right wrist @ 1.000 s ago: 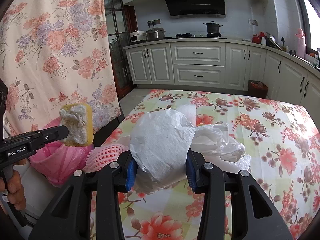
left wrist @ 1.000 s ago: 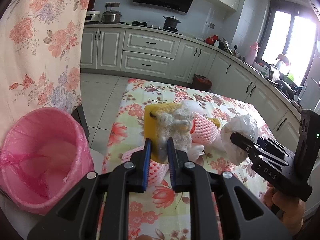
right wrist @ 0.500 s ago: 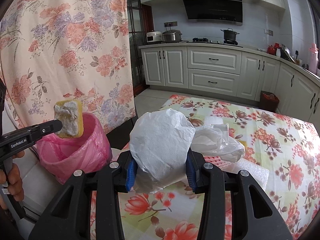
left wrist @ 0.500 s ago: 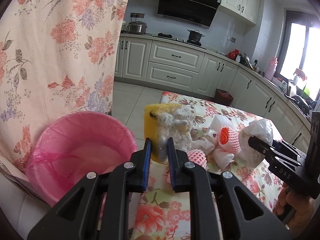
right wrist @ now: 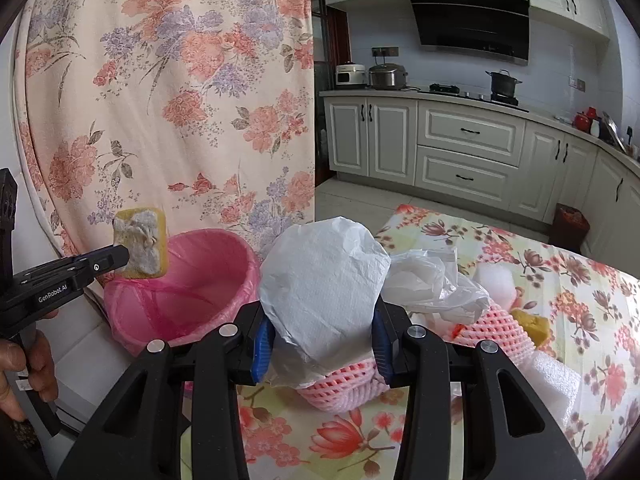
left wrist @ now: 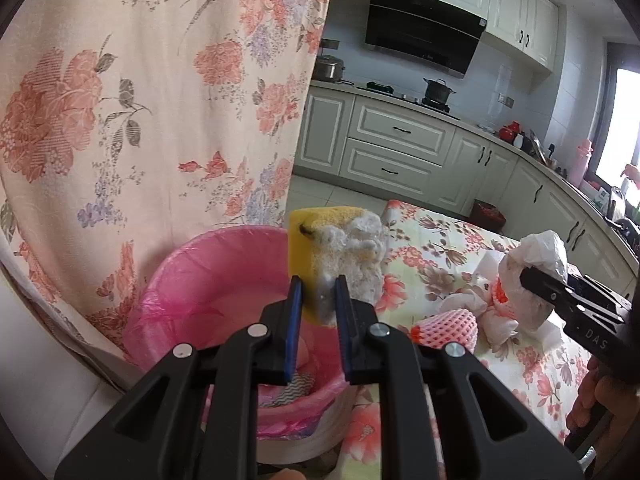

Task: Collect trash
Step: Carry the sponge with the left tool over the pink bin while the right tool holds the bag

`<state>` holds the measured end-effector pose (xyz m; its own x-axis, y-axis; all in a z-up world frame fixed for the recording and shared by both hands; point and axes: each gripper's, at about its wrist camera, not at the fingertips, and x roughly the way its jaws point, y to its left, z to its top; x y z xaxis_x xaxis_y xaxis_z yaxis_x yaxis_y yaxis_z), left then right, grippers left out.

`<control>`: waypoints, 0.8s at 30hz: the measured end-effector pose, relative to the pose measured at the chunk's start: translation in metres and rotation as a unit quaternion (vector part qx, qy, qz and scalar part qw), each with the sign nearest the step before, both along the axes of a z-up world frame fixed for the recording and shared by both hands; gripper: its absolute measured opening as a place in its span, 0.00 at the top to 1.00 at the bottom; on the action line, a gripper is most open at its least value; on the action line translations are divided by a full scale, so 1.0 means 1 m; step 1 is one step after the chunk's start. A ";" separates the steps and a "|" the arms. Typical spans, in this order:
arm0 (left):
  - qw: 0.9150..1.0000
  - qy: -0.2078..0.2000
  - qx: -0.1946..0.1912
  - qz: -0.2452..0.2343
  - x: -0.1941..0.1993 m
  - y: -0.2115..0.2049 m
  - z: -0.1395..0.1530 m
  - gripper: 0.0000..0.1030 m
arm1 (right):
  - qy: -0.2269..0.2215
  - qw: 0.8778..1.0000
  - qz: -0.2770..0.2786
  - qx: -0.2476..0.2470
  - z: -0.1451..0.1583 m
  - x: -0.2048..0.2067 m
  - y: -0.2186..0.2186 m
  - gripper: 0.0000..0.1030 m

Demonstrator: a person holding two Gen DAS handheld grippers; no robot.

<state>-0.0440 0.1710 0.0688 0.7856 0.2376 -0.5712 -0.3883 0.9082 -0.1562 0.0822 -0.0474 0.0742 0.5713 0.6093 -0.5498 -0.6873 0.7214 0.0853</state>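
the left claw (left wrist: 318, 300) is clenching a worn yellow sponge (left wrist: 336, 252) by its lower edge, and the sponge is standing upright above the blue pads, its long axis running up and away from the claw. the relation that matters is sponge to pink bin (left wrist: 224, 280): in the left wrist view the sponge is hanging over the bin's near-right rim, with the open mouth lying below and to the left of it. in the right wrist view the same sponge (right wrist: 141, 242) is sitting above the bin's (right wrist: 180, 292) left rim, so it looks to be about over the opening, though how far inside the rim is hard to judge.

the right claw (right wrist: 320, 344) is gripping a crumpled white paper wad (right wrist: 324, 288), which is bulging upward between its pads. this claw is hovering beside the bin, over the tabletop (right wrist: 560, 264) edge, so the left hand is the nearer one to the bin.

beside the bin, on the floral tabletop, pink foam fruit nets (right wrist: 492, 328), a clear plastic bag (right wrist: 432, 280) and white foam pieces (right wrist: 554, 376) are still lying uncollected. the floral curtain (left wrist: 140, 100) is hanging directly behind the bin, close to its far rim. nothing is standing between the sponge and the bin's mouth; a release here would likely drop it inside, though the near rim is close.
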 end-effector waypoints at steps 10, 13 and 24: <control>0.998 0.013 0.020 0.052 -0.018 0.033 -0.010 0.84 | 0.001 0.999 0.048 -0.004 0.004 -0.007 0.056 0.61; 0.998 0.014 0.019 0.062 -0.024 0.041 -0.013 0.84 | 0.002 0.998 0.063 -0.006 0.004 -0.010 0.073 0.61; 0.995 0.021 0.026 0.093 -0.035 0.058 -0.019 0.83 | 0.014 0.993 0.112 -0.017 -0.005 -0.020 0.127 0.61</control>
<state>-0.0787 0.2295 0.0502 0.7008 0.4060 -0.5866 -0.5552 0.8267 -0.0911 0.0622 0.0800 0.0689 0.4067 0.7007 -0.5862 -0.8290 0.5527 0.0856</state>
